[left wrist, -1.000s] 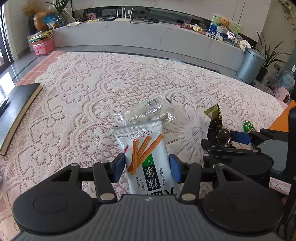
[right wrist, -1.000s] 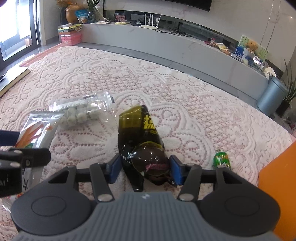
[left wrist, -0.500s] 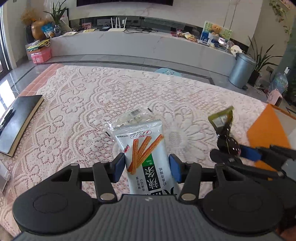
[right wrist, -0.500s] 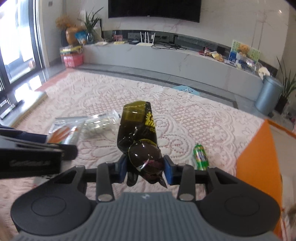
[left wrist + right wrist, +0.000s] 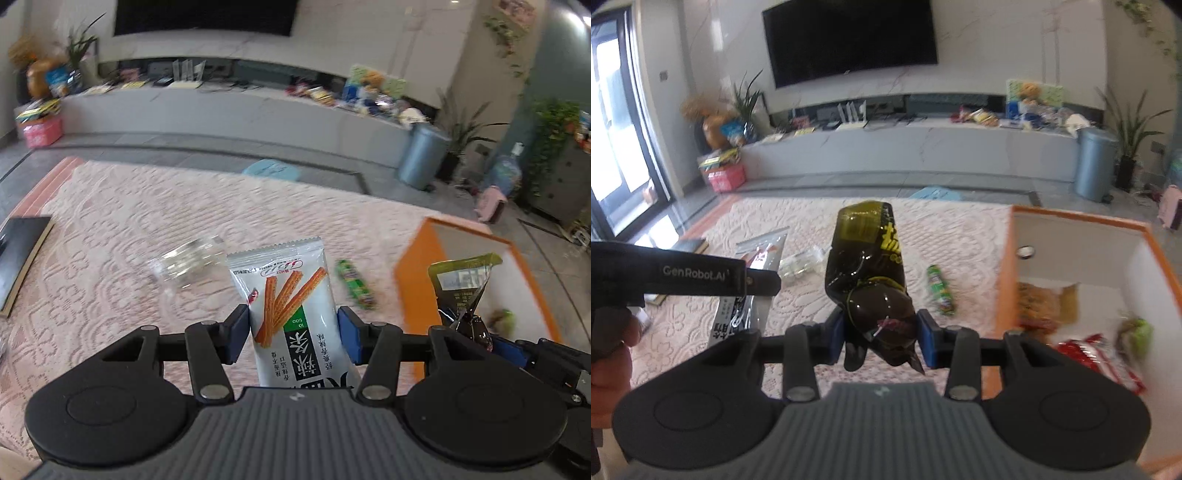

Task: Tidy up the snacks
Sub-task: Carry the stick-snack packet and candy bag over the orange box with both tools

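- The left gripper [image 5: 293, 334] grasps a white snack packet [image 5: 291, 306] printed with orange sticks; both blue pads press its sides, and the packet stands clear above the pink lace tablecloth [image 5: 110, 229].
- The right gripper [image 5: 881, 338] is clenched on a dark olive snack pouch [image 5: 866, 273]; its jaws have just been closing, with the pouch between them, and the blue pads now squeeze the bulging lower part.
- In the left wrist view that same pouch shows at the right, held up in front of the orange box [image 5: 417, 266].
- The orange box sits at the right edge of the cloth, with white inner walls; the right wrist view shows red, yellow and green packets [image 5: 1082, 343] lying inside, blurred.
- A small green packet [image 5: 940, 290] lies on the cloth, just left of the box's near wall, apart from both grippers.
- A clear plastic bag [image 5: 184, 260] lies on the cloth, to the left of the white packet and farther off.
- A dark flat board [image 5: 18, 254] rests at the left edge of the table.
- In the right wrist view the left gripper reaches in from the left, with part of a hand [image 5: 609, 354] gripping its handle.
- Far behind stand a long grey cabinet [image 5: 923, 147], a wall television [image 5: 849, 37] and a grey bin [image 5: 1095, 162].
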`<state>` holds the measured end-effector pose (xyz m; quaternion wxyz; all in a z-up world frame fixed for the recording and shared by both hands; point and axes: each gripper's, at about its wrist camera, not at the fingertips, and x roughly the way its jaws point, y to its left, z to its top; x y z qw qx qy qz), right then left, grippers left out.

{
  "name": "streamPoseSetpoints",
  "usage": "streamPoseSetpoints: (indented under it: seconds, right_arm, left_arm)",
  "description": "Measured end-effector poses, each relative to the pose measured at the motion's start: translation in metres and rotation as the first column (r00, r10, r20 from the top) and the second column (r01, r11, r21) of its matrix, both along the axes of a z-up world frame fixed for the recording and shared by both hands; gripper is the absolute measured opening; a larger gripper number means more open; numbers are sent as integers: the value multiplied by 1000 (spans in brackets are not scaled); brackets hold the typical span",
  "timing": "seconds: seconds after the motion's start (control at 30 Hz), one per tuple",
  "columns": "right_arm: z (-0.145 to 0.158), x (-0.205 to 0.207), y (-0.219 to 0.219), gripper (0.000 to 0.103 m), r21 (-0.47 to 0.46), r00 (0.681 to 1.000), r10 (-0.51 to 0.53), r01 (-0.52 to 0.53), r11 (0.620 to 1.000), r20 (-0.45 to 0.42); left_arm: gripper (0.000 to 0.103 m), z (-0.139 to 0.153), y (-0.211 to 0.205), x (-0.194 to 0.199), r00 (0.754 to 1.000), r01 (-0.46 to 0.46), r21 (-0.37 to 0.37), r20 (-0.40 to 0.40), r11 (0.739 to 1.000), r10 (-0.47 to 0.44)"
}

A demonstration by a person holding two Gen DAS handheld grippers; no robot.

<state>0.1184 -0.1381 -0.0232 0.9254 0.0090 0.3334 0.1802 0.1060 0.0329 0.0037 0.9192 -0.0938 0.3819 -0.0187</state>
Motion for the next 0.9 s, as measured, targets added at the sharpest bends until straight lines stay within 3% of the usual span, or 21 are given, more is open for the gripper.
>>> streamPoseSetpoints:
  seconds: [0.23,0.5,0.7,0.9]
  right_arm:
    - [23,-29,-58,39,-14,996,-86,86,996,38]
    - [32,-38,-121,39,-90,983,-175,180,980,57]
    - [26,-26,-163,39,-119,974,-226,229,966,31]
    - [9,-3,-185,40,-168,972,-235,230,959,-9]
  left_arm:
    - [59,23,-57,1,987,158,-7,40,987,-158]
    - [59,31,-131,22,939,340,-4,49,941,-339]
    - [59,24,-177,45,904,425,29,34,905,-426]
    - [59,-1,-211,71,868,497,80,-40,864,-495]
